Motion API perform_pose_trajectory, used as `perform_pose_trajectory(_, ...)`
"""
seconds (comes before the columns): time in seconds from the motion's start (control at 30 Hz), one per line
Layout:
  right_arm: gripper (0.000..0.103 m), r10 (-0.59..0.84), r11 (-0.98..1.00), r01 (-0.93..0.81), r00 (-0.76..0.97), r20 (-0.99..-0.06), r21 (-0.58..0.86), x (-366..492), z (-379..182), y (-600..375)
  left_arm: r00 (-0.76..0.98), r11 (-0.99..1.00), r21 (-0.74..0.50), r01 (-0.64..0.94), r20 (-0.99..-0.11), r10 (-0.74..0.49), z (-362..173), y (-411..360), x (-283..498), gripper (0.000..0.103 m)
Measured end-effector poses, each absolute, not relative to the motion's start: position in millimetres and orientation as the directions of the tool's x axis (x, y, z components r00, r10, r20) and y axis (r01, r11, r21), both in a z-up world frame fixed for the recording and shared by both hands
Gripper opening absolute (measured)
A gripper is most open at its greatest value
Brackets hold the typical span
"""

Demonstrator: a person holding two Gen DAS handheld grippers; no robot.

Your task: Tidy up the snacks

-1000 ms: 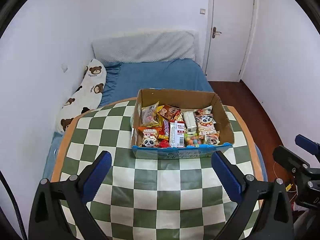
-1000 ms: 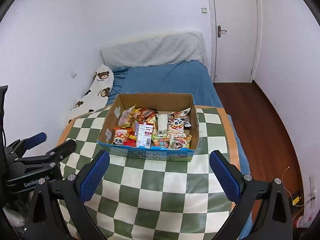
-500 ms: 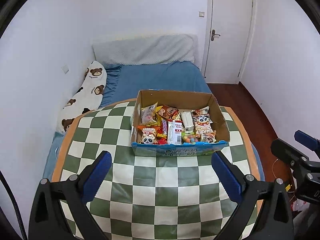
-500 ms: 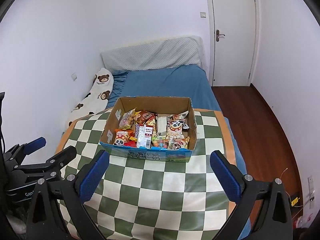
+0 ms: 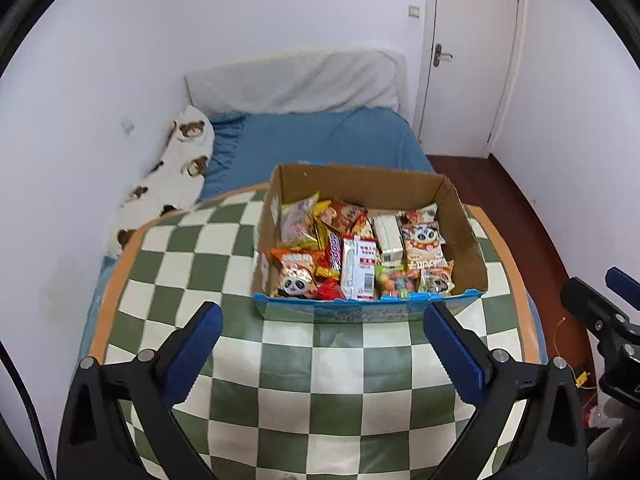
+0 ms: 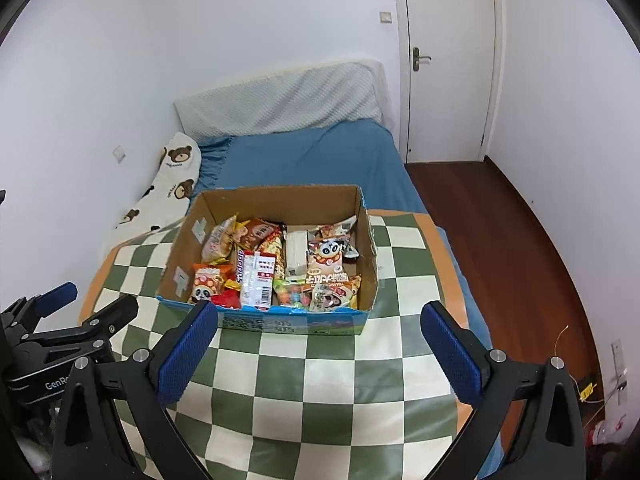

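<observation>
Both grippers, left and right, are held with fingers spread and empty near the box, likely for reaching the snacks.

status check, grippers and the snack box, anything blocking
Left gripper open, empty. Right gripper open, empty. Cardboard box full of snacks on checkered table, untouched. Nothing in the way.

Blue bed, bear pillow, door
</observation>
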State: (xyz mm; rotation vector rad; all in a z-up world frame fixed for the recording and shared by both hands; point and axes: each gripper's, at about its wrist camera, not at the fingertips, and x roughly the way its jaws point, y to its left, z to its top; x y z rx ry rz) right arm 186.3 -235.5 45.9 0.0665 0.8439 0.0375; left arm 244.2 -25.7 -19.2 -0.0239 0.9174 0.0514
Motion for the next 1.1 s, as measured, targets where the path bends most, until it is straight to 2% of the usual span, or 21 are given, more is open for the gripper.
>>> perform_pose_trajectory(0.47,0.103,0.043,0.998,0.005,0.620,-0.784,0.059,222,6,-236,0.579,0.998,0.022,-0.064,-0.813,0.055,-45,-30,274,0.103)
perform_pose_trajectory(1.1,0.103,0.030,0.999,0.006,0.620,-0.784,0.043,224,7,-239,0.581,0.998,0.019,-0.053,-0.813,0.047,-44,-34,274,0.103)
